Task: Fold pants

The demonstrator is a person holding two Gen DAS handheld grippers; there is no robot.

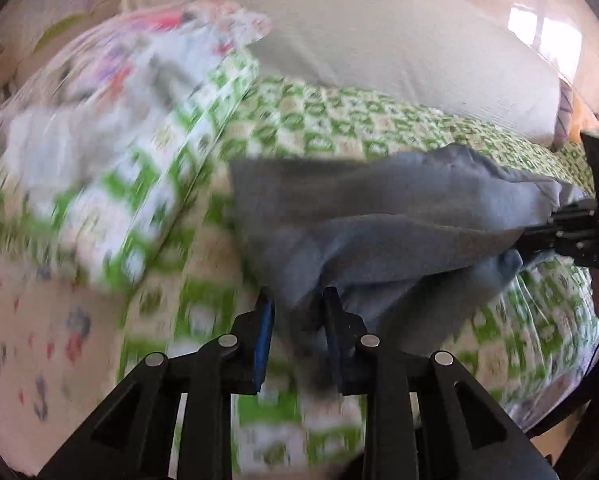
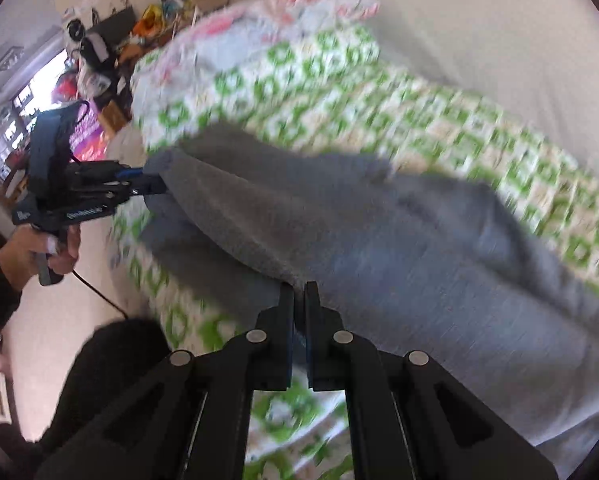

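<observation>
Left gripper (image 1: 297, 304): my jaws stand narrowly apart, grey pants (image 1: 379, 216) cloth bunched between the blue pads; whether they press it, I cannot tell. Right gripper (image 2: 299, 296): jaws nearly closed, pinching the pants' edge at lower centre. Pants: draped across the green-checked bedspread (image 1: 339, 120), mid-frame. Writing: pale lettering on the left gripper's body at the right wrist view's left edge, unreadable. Motion blur smears the folded quilt (image 1: 99, 120) upper left.
</observation>
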